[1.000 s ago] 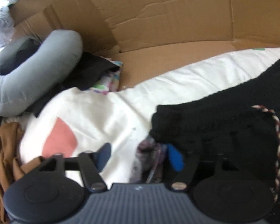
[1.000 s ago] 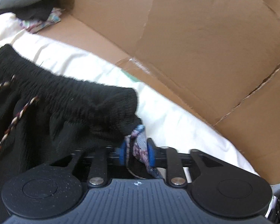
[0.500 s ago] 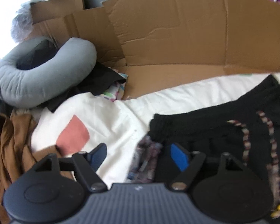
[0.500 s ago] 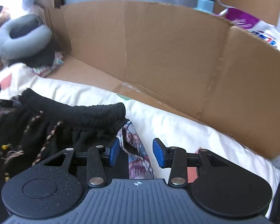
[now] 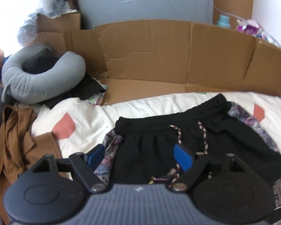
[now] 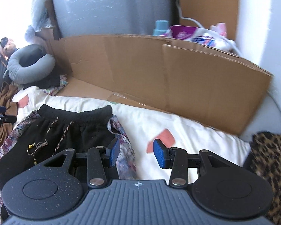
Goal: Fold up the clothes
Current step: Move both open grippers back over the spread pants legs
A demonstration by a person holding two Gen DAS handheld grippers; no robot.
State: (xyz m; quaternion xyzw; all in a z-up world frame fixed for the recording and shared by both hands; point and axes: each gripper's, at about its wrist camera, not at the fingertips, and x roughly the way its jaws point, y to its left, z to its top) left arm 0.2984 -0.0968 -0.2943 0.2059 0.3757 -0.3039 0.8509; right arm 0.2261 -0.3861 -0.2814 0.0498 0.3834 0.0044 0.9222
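The shorts (image 5: 187,146) are black with purple-grey floral side panels and a cord (image 5: 203,133) braided in red, white and black. They lie on a cream sheet (image 5: 140,106) printed with salmon-pink patches, and at ten o'clock from them are a grey neck pillow (image 5: 41,80) and rust-brown cloth (image 5: 15,140). The cardboard (image 6: 178,78) at twelve o'clock is plain tan, the fabric (image 6: 269,168) at three o'clock is leopard-spotted, and the fingers (image 6: 113,151) carry blue pads on black frames.

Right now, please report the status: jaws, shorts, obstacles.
Left gripper jaws just opening, nothing clamped. Right gripper open, empty. Black shorts flat on white bedding, unfolded. Nothing on the shorts.
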